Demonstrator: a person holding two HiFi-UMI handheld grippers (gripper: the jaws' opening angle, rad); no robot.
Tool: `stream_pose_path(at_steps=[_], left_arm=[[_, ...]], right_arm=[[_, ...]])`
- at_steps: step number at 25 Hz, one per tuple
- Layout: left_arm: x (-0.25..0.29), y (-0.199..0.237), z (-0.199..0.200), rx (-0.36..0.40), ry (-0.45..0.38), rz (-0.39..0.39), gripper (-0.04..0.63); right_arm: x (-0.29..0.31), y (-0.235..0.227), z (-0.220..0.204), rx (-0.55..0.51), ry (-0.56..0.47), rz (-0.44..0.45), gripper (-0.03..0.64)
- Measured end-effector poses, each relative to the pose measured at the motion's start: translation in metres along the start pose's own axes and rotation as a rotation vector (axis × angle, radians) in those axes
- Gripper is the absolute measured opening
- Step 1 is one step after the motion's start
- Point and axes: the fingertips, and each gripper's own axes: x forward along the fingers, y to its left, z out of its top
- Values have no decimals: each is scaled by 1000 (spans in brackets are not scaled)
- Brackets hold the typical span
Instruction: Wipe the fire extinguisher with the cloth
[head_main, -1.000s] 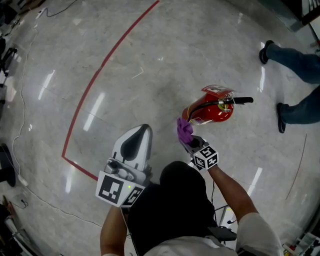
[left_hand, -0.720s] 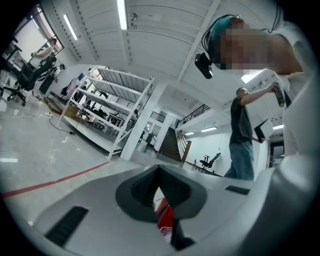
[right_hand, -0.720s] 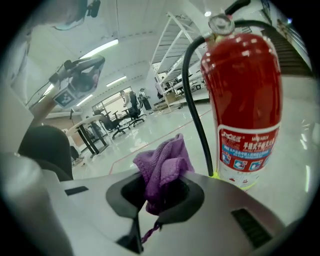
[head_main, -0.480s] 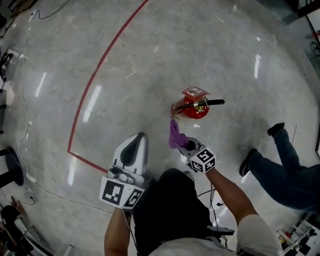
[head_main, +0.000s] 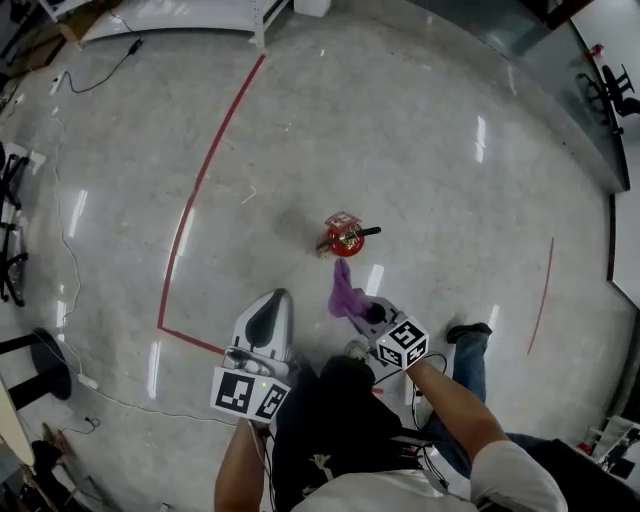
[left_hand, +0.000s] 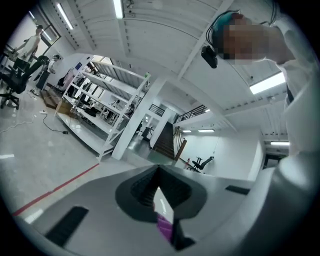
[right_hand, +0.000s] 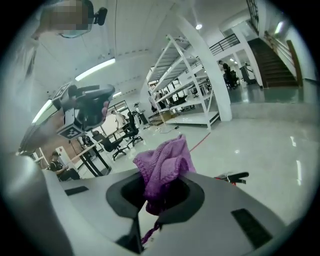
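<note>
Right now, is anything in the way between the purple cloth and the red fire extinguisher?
No, nothing visible is. The right gripper holds the purple cloth in its shut jaws, and the fire extinguisher stands just ahead on the floor. Only bare floor shows between them, and the cloth looks apart from it.

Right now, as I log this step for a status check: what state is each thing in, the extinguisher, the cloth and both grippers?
fire extinguisher: upright on the floor, no gripper on it.
cloth: bunched, pinched low, the rest sticking out past the jaws.
right gripper: shut on the cloth.
left gripper: shut, nothing between its jaws.
</note>
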Motion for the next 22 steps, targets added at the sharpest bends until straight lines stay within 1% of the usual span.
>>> stream_pose_path(at_steps=[5, 8, 12, 17, 22], left_arm=[[-24, -35, 83, 11, -4, -28, 5], [-37, -52, 123, 19, -25, -48, 5], [-57, -78, 171, 37, -52, -74, 5], [-81, -125, 205, 88, -87, -99, 5], [-92, -168, 224, 102, -132, -105, 5]], right_arm=[[-60, 59, 107, 7, -110, -53, 49], [-94, 89, 168, -19, -193, -94, 49], [-141, 127, 238, -49, -308, -171, 49], [-213, 165, 296, -65, -465, -242, 49], [-271, 187, 327, -79, -587, -267, 49]])
